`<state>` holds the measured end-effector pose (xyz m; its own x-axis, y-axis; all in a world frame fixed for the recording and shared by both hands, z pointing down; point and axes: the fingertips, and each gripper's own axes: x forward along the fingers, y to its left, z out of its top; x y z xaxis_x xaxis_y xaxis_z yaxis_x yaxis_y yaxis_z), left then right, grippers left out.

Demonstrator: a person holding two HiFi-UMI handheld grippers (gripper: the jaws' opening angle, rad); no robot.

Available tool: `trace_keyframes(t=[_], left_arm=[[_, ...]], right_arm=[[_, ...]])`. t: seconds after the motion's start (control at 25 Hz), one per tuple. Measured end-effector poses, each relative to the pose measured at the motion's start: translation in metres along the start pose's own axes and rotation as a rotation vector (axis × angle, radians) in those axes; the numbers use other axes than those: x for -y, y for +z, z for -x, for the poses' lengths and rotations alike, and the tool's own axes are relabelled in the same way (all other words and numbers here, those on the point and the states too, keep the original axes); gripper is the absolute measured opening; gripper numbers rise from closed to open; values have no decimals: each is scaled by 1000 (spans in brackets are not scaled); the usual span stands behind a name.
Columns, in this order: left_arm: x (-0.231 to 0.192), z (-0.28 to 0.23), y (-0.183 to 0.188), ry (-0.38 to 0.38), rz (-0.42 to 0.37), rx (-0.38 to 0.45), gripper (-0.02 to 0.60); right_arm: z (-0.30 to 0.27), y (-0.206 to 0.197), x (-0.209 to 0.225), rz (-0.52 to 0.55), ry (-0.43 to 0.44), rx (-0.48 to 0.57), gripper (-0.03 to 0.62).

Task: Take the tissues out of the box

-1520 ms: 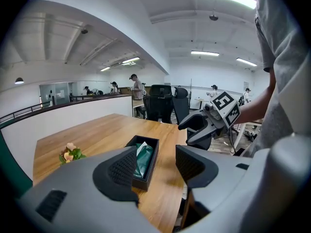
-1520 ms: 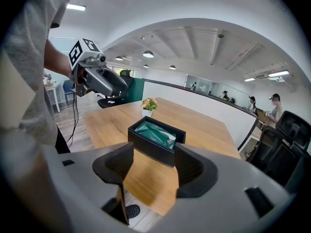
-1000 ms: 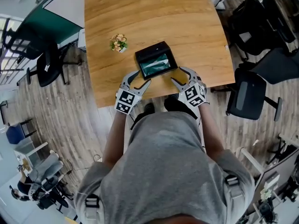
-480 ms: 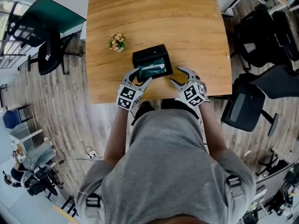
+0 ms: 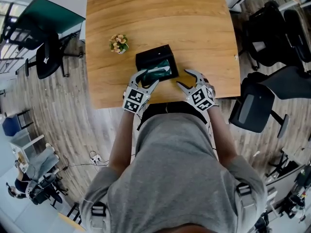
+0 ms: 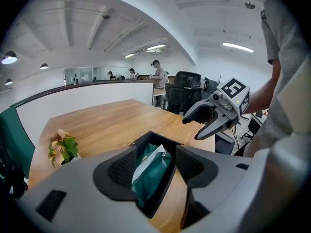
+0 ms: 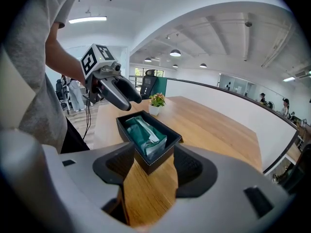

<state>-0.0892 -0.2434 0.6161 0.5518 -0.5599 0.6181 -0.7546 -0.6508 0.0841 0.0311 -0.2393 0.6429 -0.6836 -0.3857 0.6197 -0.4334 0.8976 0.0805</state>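
A black box (image 5: 154,58) stands open on the wooden counter (image 5: 160,13), near a small pot of flowers (image 5: 118,43), with a green pack of tissues (image 5: 160,72) lying inside it. The left tool (image 5: 147,79) has its jaws spread at the box's near left corner, and neither pad presses on the pack. The right tool (image 5: 187,80), jaws likewise spread and empty, hangs just beside the box's right end, clear of it.

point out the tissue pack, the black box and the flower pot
tissue pack (image 7: 146,136), right gripper view, middle of green wrapper
black box (image 7: 163,154), right gripper view, near side wall
flower pot (image 5: 118,43), head view, the blooms
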Motion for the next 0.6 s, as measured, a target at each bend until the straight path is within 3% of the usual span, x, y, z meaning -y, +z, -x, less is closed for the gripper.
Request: trace_keyframes(t=[0.24,0.6], left_arm=[[-1,-5,-10,-59,-13,-13,265],[-7,-21,-20,-165,-106,-39,265]], right_arm=[[1,-10,-8,-40,-13,-37,250],[1,-22,-12,-118,-121,-83,250]])
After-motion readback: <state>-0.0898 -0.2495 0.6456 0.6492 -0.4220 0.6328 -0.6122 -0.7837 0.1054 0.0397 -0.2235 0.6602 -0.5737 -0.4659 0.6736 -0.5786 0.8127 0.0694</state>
